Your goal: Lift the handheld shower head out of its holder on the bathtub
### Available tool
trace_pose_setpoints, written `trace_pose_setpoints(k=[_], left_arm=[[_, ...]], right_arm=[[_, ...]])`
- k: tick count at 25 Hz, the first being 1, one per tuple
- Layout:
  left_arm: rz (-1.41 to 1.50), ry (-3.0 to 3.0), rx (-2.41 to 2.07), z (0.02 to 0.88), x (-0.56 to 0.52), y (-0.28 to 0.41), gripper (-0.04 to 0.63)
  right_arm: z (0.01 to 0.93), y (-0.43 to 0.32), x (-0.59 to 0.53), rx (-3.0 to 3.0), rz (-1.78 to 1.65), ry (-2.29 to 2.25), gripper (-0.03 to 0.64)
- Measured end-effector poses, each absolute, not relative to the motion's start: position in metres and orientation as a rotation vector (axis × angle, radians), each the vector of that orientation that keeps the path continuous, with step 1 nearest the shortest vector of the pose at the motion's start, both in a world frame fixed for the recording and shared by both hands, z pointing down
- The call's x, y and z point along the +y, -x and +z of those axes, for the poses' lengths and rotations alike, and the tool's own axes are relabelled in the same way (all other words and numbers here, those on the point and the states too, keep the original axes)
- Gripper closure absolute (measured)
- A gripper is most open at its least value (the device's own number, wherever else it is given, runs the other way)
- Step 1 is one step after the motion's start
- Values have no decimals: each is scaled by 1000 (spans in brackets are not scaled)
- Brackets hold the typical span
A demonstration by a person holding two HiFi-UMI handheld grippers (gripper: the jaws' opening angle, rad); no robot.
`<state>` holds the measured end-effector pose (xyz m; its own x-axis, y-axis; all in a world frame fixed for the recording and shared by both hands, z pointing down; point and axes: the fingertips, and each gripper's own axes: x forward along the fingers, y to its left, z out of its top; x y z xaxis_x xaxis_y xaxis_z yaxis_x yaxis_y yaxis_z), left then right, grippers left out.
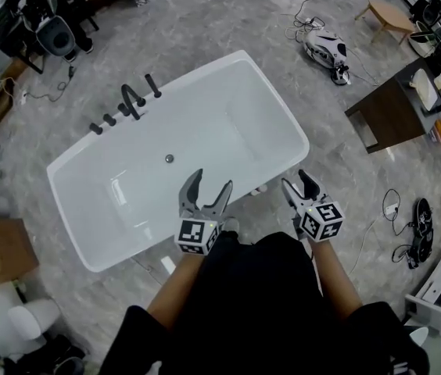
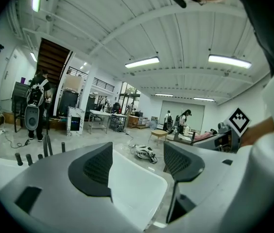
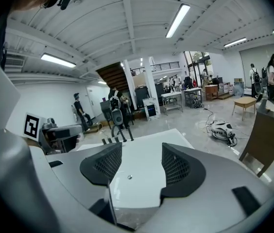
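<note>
The handheld shower head [image 1: 152,85] sits in its holder on the bathtub's [image 1: 228,108] far rim. At the near rim, left gripper [image 1: 211,180] and right gripper [image 1: 296,180] hover, all jaws wide and empty. Step 1, the approach: reach across.

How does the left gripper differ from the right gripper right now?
The left gripper hangs over the bathtub near its front rim; the right gripper is past the bathtub's corner, over the floor. The left gripper's jaws stand wider apart than the right gripper's. Both are open, empty, and well short of the shower head.
</note>
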<state>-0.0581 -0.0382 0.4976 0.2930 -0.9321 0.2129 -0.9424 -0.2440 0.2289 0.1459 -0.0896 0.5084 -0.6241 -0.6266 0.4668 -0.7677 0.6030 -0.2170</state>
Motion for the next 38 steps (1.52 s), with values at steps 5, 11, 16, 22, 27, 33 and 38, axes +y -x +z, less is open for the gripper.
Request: trace_pose_setpoints(k=[5,11,16,22,27,33,38], left_arm=[[22,-2180,-1748,499,-46,71,290],[52,-2102,-1837,510,-84,46,290],[21,-1935,-1967,512,-116,53,284],[-33,-1791,-2115,509,-150,36,284],[-42,-1702,-2188,506,-170,34,284],[-119,-1500,-2275,507,-178,64,284],[-33,-1527,-2295,521,-211,102,284]], right_arm=[[507,-143,-127,-2505,504,-1127,383],[513,-144,-192,-2623,501,-954,383],[507,-115,-241,-2708,466,-654,383],[508,-123,-285,-2725,430,-401,383],[514,-124,-304,-2720,484,-272,383],[518,-114,-302,-2733,512,-89,383],[522,-90,-298,-2720,481,-65,383]])
